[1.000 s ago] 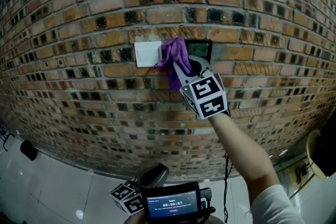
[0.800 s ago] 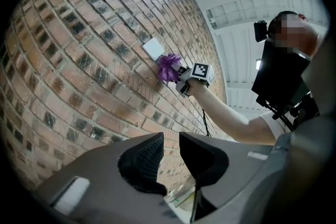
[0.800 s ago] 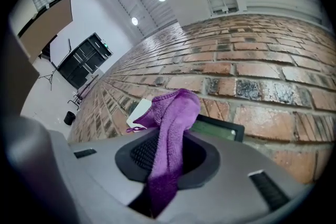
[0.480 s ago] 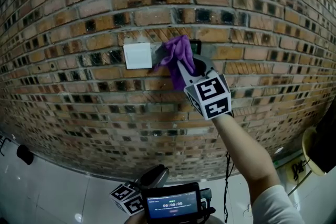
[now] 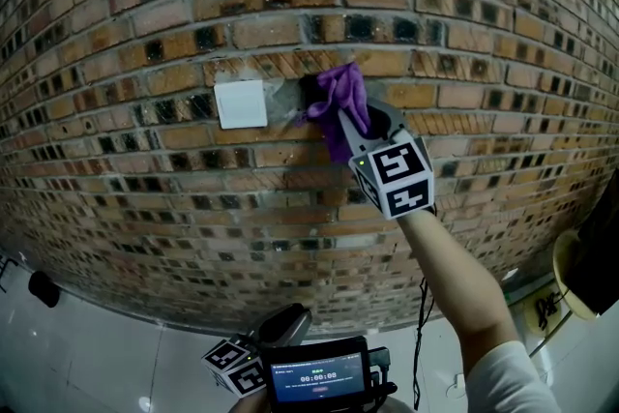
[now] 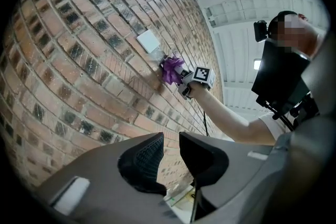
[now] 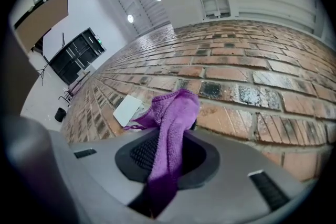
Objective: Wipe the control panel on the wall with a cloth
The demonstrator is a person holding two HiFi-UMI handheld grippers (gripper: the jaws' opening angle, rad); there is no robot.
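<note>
A purple cloth [image 5: 340, 102] is clamped between the fingers of the right gripper [image 5: 360, 123]. Its long axis runs up from them to a bunched end pressed against the brick wall [image 5: 145, 24]. The dark control panel [image 5: 311, 90] is mostly hidden beneath it, beside a white switch plate [image 5: 240, 103]. The left gripper [image 6: 170, 147] is held low, its fingers slightly apart and empty.

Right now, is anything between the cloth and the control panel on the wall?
Nothing visible. The right gripper holds the purple cloth against the dark control panel, covering most of it, beside the white switch plate.
</note>
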